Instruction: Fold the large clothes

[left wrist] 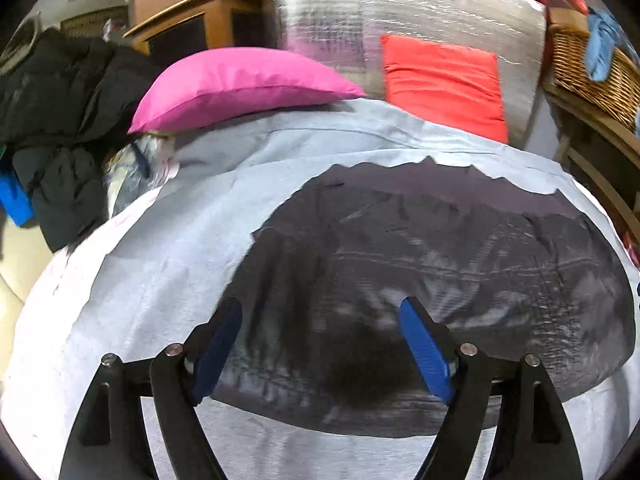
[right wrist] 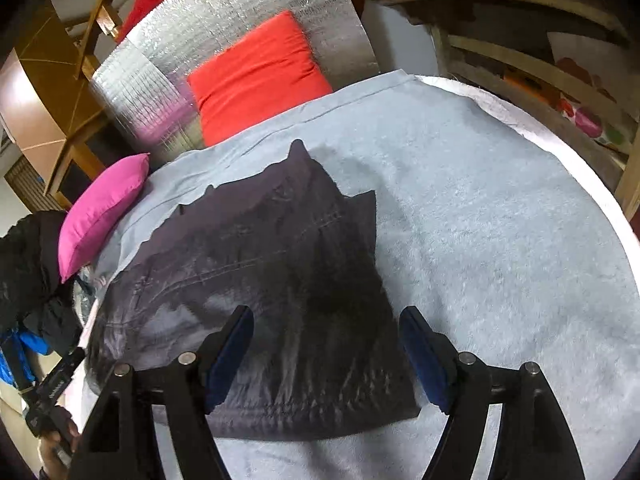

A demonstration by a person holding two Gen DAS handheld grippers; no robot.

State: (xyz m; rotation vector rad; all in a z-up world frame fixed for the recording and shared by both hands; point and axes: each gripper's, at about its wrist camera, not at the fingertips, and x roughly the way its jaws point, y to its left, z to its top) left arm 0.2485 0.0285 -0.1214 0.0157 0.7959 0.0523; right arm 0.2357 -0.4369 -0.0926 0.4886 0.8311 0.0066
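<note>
A dark grey garment [left wrist: 420, 280] lies folded flat on a light blue-grey sheet [left wrist: 168, 264] over the bed. It also shows in the right wrist view [right wrist: 272, 288] on the same sheet [right wrist: 500, 240]. My left gripper [left wrist: 320, 332] is open and empty, just above the garment's near left part. My right gripper [right wrist: 326, 344] is open and empty, above the garment's near right corner. The left hand and its gripper body show in the right wrist view [right wrist: 52, 396], at the garment's left edge.
A pink pillow [left wrist: 236, 84] and a red cushion [left wrist: 444, 80] lie at the far end against a silver foil panel [left wrist: 400, 4]. A black jacket [left wrist: 60, 128] is heaped at the left. A wicker basket [left wrist: 592, 68] and wooden frame stand at the right.
</note>
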